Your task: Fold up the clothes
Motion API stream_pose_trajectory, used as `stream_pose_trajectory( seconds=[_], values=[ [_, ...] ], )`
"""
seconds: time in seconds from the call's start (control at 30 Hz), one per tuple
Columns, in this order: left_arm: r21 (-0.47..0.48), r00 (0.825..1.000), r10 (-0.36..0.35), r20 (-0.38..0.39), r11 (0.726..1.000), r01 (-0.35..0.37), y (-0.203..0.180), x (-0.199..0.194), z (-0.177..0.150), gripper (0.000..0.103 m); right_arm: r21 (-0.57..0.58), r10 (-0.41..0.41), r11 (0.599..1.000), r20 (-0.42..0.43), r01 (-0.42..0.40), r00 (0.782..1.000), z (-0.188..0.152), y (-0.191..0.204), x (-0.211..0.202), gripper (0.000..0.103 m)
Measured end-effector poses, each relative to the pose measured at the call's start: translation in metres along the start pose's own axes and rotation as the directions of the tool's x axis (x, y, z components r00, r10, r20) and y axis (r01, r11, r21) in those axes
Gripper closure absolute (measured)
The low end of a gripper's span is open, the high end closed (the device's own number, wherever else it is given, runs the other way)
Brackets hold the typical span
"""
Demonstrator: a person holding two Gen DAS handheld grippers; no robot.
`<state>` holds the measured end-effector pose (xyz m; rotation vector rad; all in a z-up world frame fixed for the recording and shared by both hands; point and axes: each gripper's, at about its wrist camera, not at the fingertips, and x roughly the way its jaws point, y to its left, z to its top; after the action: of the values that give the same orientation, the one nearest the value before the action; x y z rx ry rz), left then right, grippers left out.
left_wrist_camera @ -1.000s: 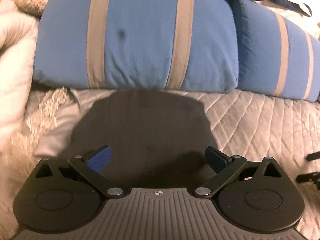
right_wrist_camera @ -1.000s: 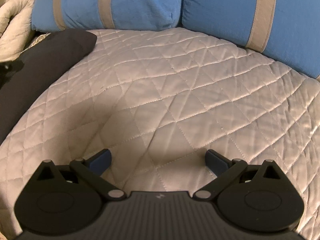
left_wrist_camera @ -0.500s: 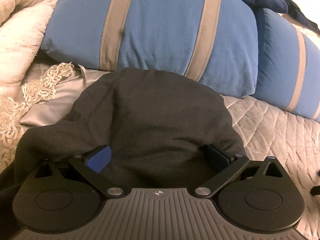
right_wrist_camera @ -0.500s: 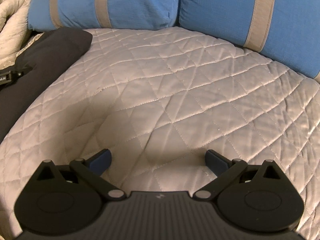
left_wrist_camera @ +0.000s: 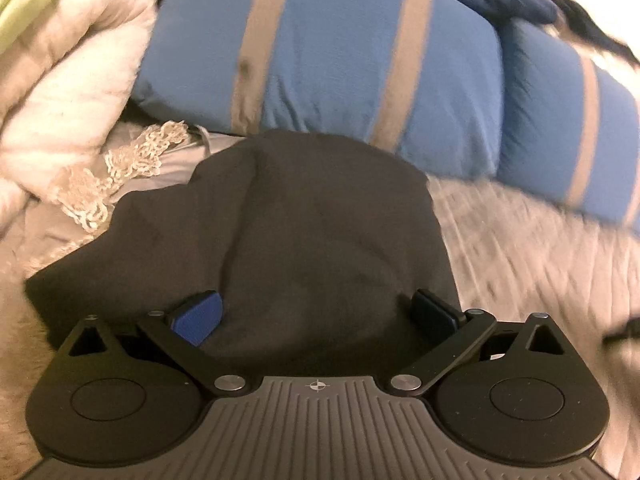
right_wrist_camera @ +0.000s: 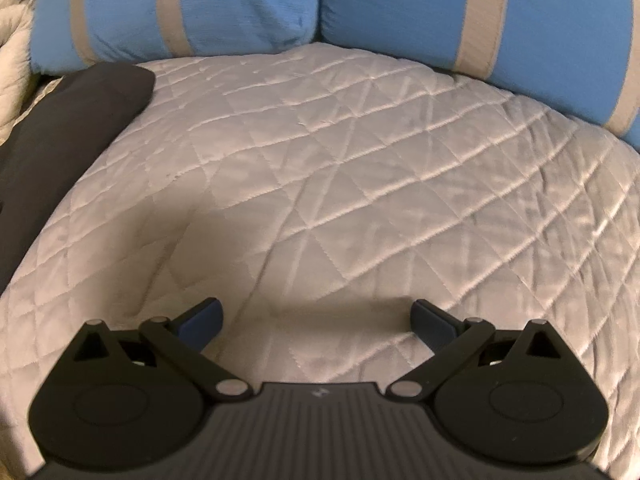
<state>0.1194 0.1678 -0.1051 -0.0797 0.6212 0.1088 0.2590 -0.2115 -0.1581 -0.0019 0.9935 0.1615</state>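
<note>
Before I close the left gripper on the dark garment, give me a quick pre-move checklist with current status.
1. Left gripper open: ok.
2. Dark garment lies between its fingers: ok.
3. Fabric touching the finger pads: cannot tell.
4. Right gripper open and empty over the quilted bedspread: ok.
5. Garment spread flat: not ok, it is bunched with creases.
6. Left view sharp: not ok, blurred.

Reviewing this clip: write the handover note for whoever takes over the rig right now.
Left tool: open, right over the dark garment, gripping nothing.
Right tool: open, empty, above bare quilted bedspread.
The garment lies bunched on the spread at its left side, up against the blue striped pillows.
Done: no neat fold visible.
Left: spread it flat, fold it.
</note>
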Motion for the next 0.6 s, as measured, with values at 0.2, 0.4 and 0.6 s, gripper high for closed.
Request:
stream_pose_trajectory(
  seconds=[0.2, 0.4, 0.6],
  values=[
    [0.044, 0.990, -0.013, -0.139, 0.999, 0.019, -0.012, -0.016, -0.001, 0.000, 0.016, -0.026, 1.000, -0.010, 0.026, 1.000, -0.005, -0.009, -0.003, 0.001],
    [0.032, 0.983, -0.007, -0.186, 0.999, 0.014, -0.022, -0.041, 0.012, 0.000, 0.043, -0.046, 0.998, -0.016, 0.047, 0.999, -0.011, -0.025, -0.010, 0.000],
    [0.077, 0.983, -0.016, -0.181, 0.997, 0.030, -0.051, -0.069, 0.028, 0.000, 0.079, -0.074, 0.994, -0.026, 0.076, 0.997, -0.017, -0.043, -0.017, 0.000]
  ],
)
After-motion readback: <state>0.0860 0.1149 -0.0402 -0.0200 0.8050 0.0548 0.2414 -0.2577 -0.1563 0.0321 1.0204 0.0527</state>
